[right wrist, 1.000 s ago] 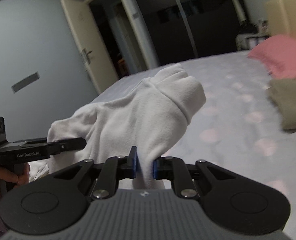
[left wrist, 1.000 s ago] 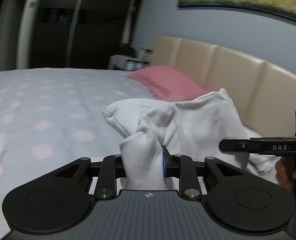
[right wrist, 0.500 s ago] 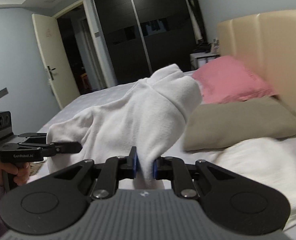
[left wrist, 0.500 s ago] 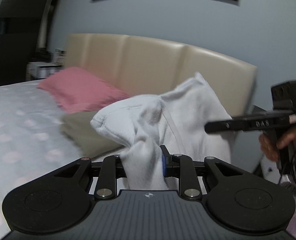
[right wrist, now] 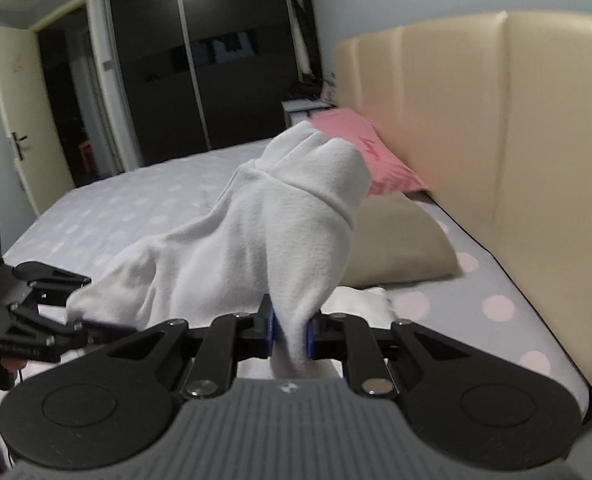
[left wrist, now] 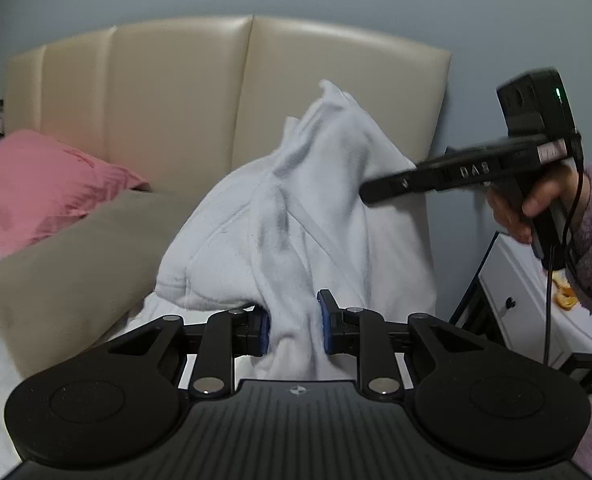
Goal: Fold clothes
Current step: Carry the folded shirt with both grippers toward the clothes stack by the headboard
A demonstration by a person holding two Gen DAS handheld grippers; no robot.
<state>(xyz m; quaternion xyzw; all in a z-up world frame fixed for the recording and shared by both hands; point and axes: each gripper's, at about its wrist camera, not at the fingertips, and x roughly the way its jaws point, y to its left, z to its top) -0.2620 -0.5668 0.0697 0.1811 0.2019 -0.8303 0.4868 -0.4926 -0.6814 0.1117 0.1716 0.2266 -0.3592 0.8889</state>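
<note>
While bed and beige pillow lie below, white garment hangs bunched between both: left hand-held gripper and right hand-held gripper each pinching cloth. Best: pull edges taut, level.
</note>
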